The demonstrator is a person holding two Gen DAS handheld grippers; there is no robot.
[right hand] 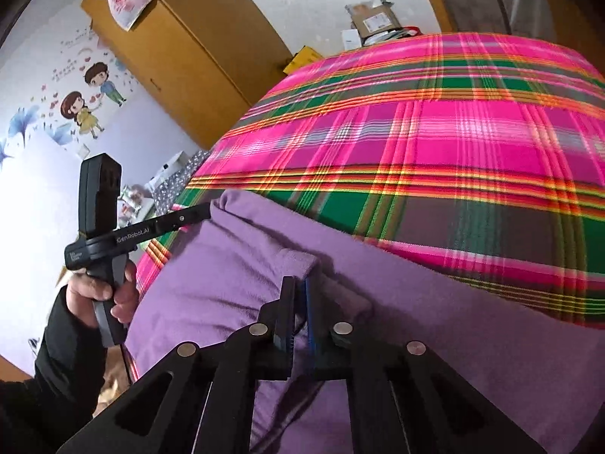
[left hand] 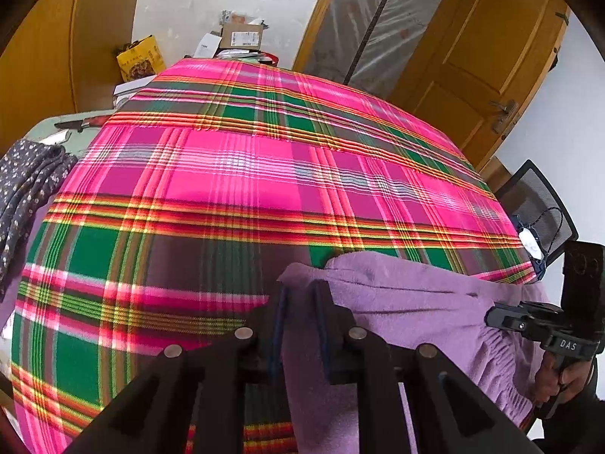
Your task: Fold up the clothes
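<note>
Both tongs grip the purple garment (right hand: pixel 211 265) on the plaid bed (left hand: pixel 234 174): your right tongs (right hand: pixel 300 302) nearly shut, left tongs (left hand: pixel 300 310) narrowly parted, pinching its near edge, presumably to fold.

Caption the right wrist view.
Right hand-held gripper pinches a fold of purple garment on the plaid bedspread.

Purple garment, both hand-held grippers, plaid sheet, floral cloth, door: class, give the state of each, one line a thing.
Purple garment: lying on the sheet's near edge, part folded, pinched by both grippers.
Left hand-held gripper: shut on a purple fold.
Right hand-held gripper: shut on a purple fold.
Plaid sheet: spread flat.
Floral cloth: crumpled at the sheet's left side.
Door: closed.
</note>
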